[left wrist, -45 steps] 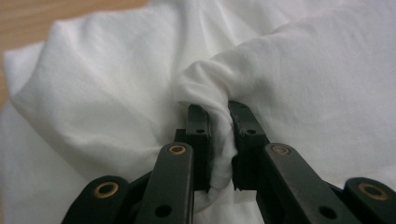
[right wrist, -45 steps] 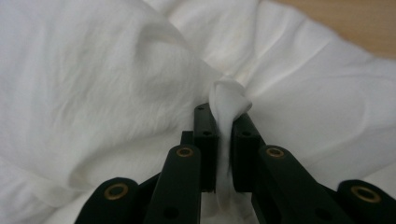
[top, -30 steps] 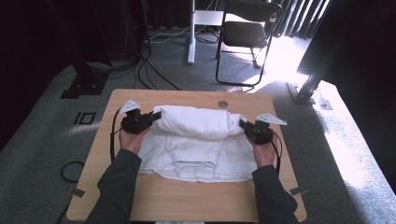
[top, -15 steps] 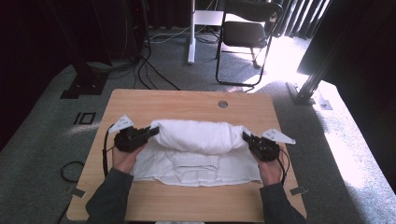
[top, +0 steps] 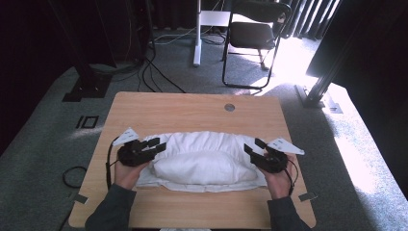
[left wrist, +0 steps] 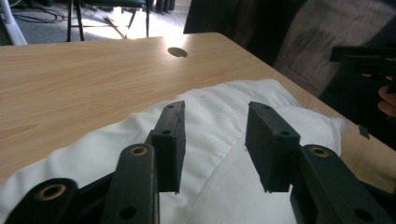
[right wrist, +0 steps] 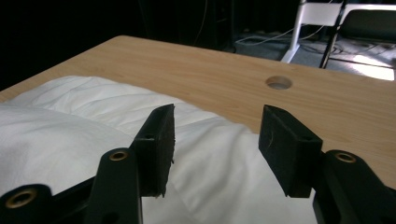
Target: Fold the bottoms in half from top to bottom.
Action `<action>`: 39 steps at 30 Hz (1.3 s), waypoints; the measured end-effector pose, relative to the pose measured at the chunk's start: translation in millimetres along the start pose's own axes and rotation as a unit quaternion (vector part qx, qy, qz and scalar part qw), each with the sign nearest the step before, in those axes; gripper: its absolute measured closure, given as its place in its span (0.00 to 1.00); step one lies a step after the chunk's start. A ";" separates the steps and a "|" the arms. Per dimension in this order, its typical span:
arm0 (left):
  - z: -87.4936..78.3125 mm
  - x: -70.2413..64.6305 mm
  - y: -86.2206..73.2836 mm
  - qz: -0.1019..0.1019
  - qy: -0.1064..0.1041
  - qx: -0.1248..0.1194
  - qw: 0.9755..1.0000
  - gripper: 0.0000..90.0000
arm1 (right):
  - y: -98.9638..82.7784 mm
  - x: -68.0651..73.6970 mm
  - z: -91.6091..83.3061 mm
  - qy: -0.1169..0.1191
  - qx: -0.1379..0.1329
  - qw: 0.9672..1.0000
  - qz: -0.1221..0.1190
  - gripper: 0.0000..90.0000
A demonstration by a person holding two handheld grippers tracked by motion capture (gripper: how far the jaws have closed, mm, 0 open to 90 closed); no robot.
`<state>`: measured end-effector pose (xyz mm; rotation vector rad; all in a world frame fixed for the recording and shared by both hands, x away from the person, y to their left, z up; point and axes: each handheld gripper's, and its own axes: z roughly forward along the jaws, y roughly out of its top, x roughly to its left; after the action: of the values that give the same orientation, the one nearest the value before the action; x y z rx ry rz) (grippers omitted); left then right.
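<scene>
Folding work, by the look of it. Between the left tongs (top: 160, 144) and the right tongs (top: 253, 146): one white cloth (top: 204, 161), spanning the whole gap from one pair to the other and lying on the tabletop (top: 192, 108). Doubled over lengthwise, with a puffier upper layer on the side nearer the wrists and a flatter, wrinkled strip showing beyond the tips.

Left tongs: apart, having just been opening. Cloth under and ahead of the pads, none of it pinched between them. Right tongs: likewise apart, also just been opening, with cloth below the gap but not gripped.

Judged as a release: fold laid over, both ends let go, layers left to rest under their own weight. Stationed at opposite ends of the cloth, presumably to carry both ends level and keep the folded edge straight. Angled inward toward each other, probably for the same reason.

Counted:
- two tongs, one at each end of the cloth
- one cloth, with two layers showing
- one round cable hole (top: 229, 107), well beyond the tips and nearer the right tongs
- one folding chair (top: 252, 33), on the floor far past the tabletop

Next, probably: a look at how evenly the fold sits before any fresh grip at the ends.
</scene>
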<state>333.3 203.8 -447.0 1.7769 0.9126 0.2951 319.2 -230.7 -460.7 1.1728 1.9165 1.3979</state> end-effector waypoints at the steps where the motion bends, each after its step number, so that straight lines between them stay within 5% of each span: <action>1: 7.9 -6.0 0.3 0.008 -0.002 0.014 1.000 0.67 | 0.4 3.7 5.4 0.002 0.006 1.000 0.000 0.53; 5: 29.8 -22.6 -11.3 0.021 -0.013 0.047 0.999 0.74 | -15.1 26.4 36.5 0.020 0.047 0.999 -0.011 0.58; 6: 42.9 -31.7 -28.7 0.032 -0.010 0.083 0.996 0.75 | -22.1 32.2 42.9 0.023 0.061 0.998 -0.016 0.59; 9: 49.3 -33.9 -46.5 0.033 -0.012 0.110 0.993 0.80 | -38.1 41.5 52.3 0.018 0.088 0.996 -0.028 0.60; 12: 54.2 -29.5 -78.9 0.030 0.005 0.146 0.989 0.82 | -68.2 48.1 58.2 0.004 0.134 0.990 -0.054 0.60; 16: 54.0 -21.1 -92.7 0.013 0.002 0.135 0.991 0.83 | -75.2 45.7 56.3 0.002 0.142 0.988 -0.053 0.60; 21: 59.7 -15.5 -93.3 0.031 0.018 0.127 0.991 0.84 | -82.9 42.9 62.4 0.005 0.145 0.989 -0.041 0.59; 25: 65.2 -4.1 -88.0 0.017 0.036 0.119 0.992 0.83 | -81.3 42.2 69.6 0.005 0.144 0.989 -0.039 0.59; 29: 58.9 2.4 -76.5 -0.001 0.066 0.092 0.994 0.67 | -77.3 40.4 79.4 0.002 0.147 0.988 -0.038 0.59; 31: 47.9 7.2 -68.5 -0.001 0.128 0.059 0.990 0.51 | -75.3 38.3 84.4 0.001 0.148 0.988 -0.038 0.59; 33: 40.2 21.5 -62.5 -0.021 0.173 0.044 0.984 0.37 | -74.3 36.5 87.1 0.000 0.149 0.988 -0.035 0.59; 39: 58.3 59.9 -67.4 -0.075 0.215 0.103 0.968 0.16 | -72.2 33.0 91.1 0.003 0.150 0.988 -0.033 0.59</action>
<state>378.8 214.6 -543.7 1.8533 1.4220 0.5160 348.4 -163.8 -557.0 1.2265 2.2046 1.1062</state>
